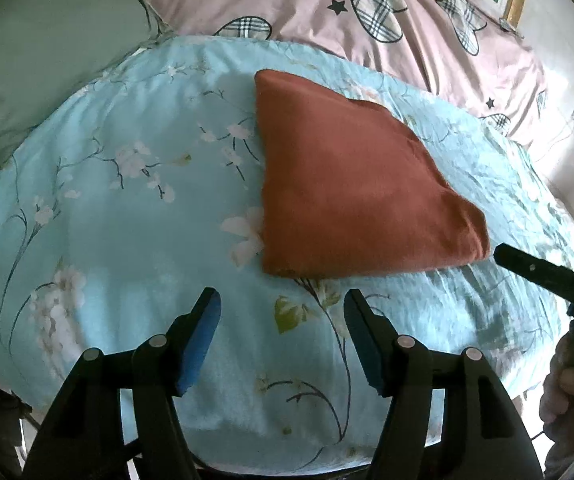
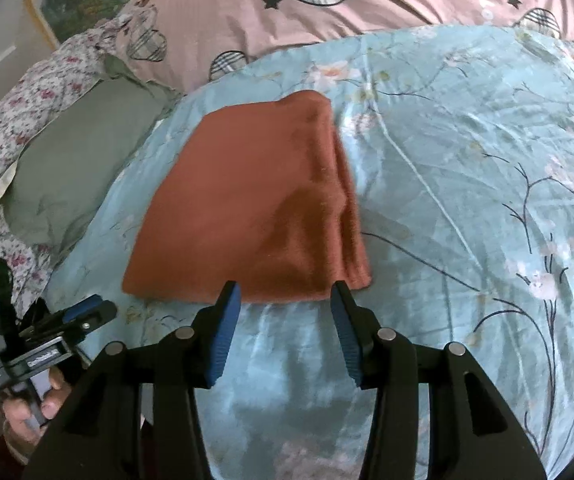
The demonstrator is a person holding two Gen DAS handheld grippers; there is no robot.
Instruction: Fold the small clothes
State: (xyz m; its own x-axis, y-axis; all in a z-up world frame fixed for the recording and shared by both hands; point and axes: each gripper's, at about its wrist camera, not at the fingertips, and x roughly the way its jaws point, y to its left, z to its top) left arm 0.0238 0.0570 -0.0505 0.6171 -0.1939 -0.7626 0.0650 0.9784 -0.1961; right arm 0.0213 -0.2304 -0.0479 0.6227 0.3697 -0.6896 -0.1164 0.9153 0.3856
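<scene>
Left wrist view: left tool [image 1: 283, 308] stands with jaws apart, empty, above the blue floral cover [image 1: 127, 208] just short of the rust-red garment [image 1: 351, 192]. The garment lies folded on that cover, near the bed's middle. Right tool [image 2: 285, 300] likewise parted and empty, tips at the garment's near edge [image 2: 255, 208]. Judged risk: the soft cover may be pinched along with the cloth, or the stacked layers at the right edge may slip and undo the fold
</scene>
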